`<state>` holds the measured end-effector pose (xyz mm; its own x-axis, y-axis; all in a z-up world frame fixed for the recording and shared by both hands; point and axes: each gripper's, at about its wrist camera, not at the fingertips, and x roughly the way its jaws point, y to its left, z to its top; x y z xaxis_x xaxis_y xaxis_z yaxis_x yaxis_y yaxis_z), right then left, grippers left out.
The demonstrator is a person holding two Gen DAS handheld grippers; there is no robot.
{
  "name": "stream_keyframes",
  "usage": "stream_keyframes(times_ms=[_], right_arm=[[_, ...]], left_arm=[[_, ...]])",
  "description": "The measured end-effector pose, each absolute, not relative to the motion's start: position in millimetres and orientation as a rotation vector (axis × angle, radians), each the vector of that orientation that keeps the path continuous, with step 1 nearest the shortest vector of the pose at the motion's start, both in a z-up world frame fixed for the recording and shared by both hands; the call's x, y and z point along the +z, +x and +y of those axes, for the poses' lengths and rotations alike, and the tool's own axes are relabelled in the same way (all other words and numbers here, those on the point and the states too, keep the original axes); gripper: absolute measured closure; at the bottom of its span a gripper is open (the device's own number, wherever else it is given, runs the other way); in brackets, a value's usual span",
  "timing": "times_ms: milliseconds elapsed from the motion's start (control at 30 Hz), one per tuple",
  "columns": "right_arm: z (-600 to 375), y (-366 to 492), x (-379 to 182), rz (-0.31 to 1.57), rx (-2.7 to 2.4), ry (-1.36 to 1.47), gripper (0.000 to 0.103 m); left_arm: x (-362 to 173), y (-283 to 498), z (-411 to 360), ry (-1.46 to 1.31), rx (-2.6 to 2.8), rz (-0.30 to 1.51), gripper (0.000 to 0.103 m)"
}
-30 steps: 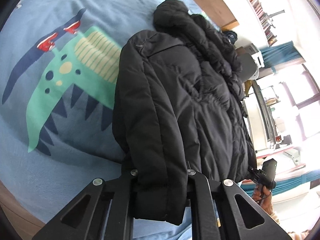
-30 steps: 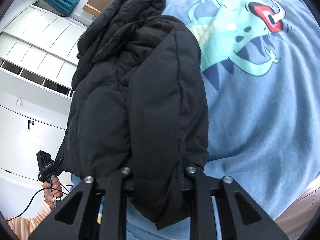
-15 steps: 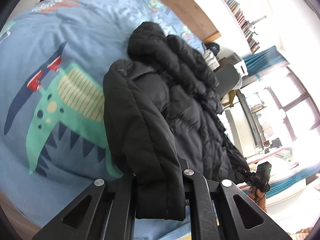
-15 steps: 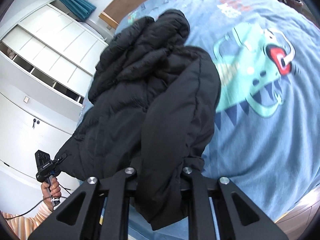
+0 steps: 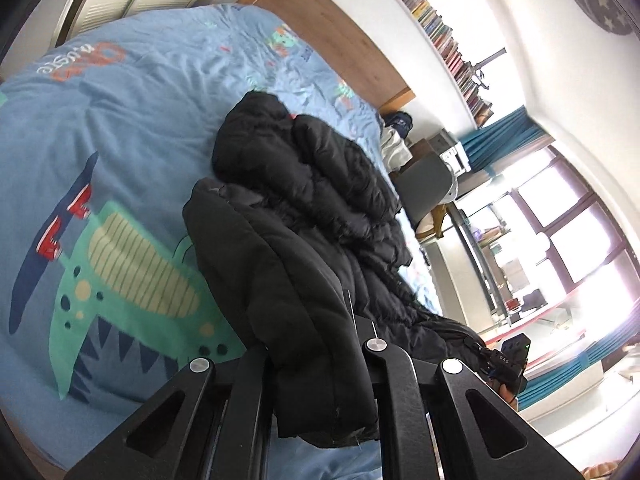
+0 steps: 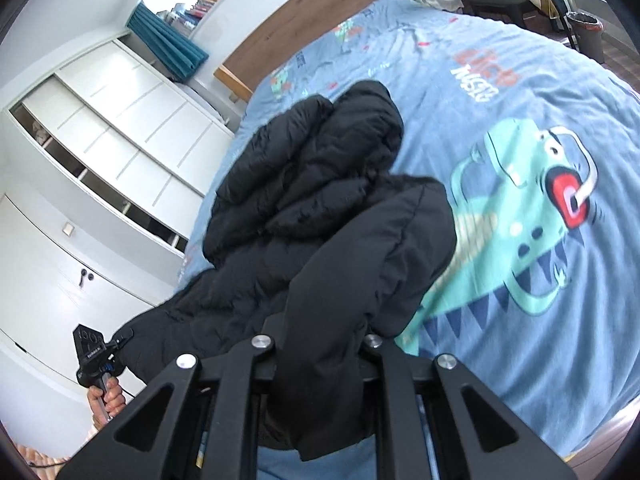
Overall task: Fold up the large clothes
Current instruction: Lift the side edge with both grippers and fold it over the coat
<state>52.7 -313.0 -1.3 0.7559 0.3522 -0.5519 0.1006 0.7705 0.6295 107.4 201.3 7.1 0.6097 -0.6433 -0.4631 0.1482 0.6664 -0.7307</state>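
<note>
A black puffer jacket [image 5: 328, 216] lies on the blue dinosaur-print bed cover [image 5: 120, 128], hood end far from me. My left gripper [image 5: 316, 356] is shut on the jacket's near hem corner and holds it lifted off the bed. My right gripper [image 6: 320, 348] is shut on the other near hem corner of the jacket [image 6: 320, 208], also lifted. The fabric hangs over both grippers and hides the fingertips. Each view shows the other hand-held gripper at the jacket's far side edge, in the left wrist view [image 5: 508, 360] and in the right wrist view [image 6: 94, 356].
A wooden headboard [image 5: 340, 36] stands behind the bed. White wardrobes [image 6: 104, 152] line one side. A chair with clothes [image 5: 428, 184] and a desk stand by the window on the other side. A bin [image 6: 588, 32] stands on the floor.
Both grippers have risen and tilted up with the jacket's hem, so more of the room and headboard shows. The near part of the jacket has lifted off the bed.
</note>
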Motion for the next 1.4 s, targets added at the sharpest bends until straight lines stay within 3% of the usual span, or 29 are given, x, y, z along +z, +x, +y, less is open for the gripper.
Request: stream_keyframes(times_ms=[433, 833, 1133, 1400], right_arm=[[-340, 109, 65, 0.551, 0.155, 0.728, 0.091], [-402, 243, 111, 0.488, 0.002, 0.873, 0.091], [-429, 381, 85, 0.596, -0.17, 0.868, 0.091], [-456, 468, 15, 0.691, -0.255, 0.944, 0.09]], left_arm=[[71, 174, 217, -0.717, -0.53, 0.652, 0.094], [95, 323, 236, -0.825, -0.45, 0.575, 0.094], [66, 465, 217, -0.765, -0.332, 0.683, 0.093], [-10, 567, 197, -0.732, -0.231, 0.85, 0.088]])
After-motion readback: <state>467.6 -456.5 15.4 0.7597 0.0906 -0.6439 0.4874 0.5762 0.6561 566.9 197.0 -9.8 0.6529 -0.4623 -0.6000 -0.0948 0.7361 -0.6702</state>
